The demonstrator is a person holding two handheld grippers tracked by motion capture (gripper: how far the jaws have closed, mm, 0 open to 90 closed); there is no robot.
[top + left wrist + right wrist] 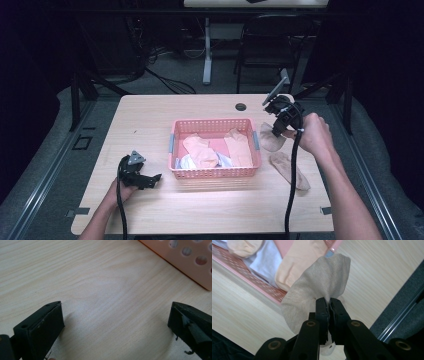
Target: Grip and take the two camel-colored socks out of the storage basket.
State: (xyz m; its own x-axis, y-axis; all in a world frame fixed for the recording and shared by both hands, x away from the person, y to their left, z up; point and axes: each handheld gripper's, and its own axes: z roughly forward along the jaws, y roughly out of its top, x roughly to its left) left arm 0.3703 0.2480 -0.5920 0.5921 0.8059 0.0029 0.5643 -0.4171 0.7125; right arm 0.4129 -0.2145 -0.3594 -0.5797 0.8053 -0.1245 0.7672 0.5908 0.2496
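A person sits at a light wooden table point(150, 120) with a two-jaw gripper in each hand, gathering socks into a pink perforated basket point(215, 173) at the table's middle. The right gripper point(276, 131) is raised just beyond the basket's right end, its jaws pinched tight on a fold of a beige sock point(317, 295); in the right gripper view the sock bunches up directly ahead of the jaws, with the basket's rim and its contents just past it. Inside the basket lie two peach socks point(200, 150) and something pale blue-grey point(186, 161), partly covered. A second beige sock point(290, 170) lies flat on the table, below and behind the right gripper, close to the person's right forearm. The left gripper point(150, 178) rests low on the table just left of the basket's near corner, jaws spread wide with only bare wood between them, the basket's side wall ahead and to one side. By the look of it, the job is well along: several socks are already in, one is held near the basket but not yet over it, and one is left to pick up.
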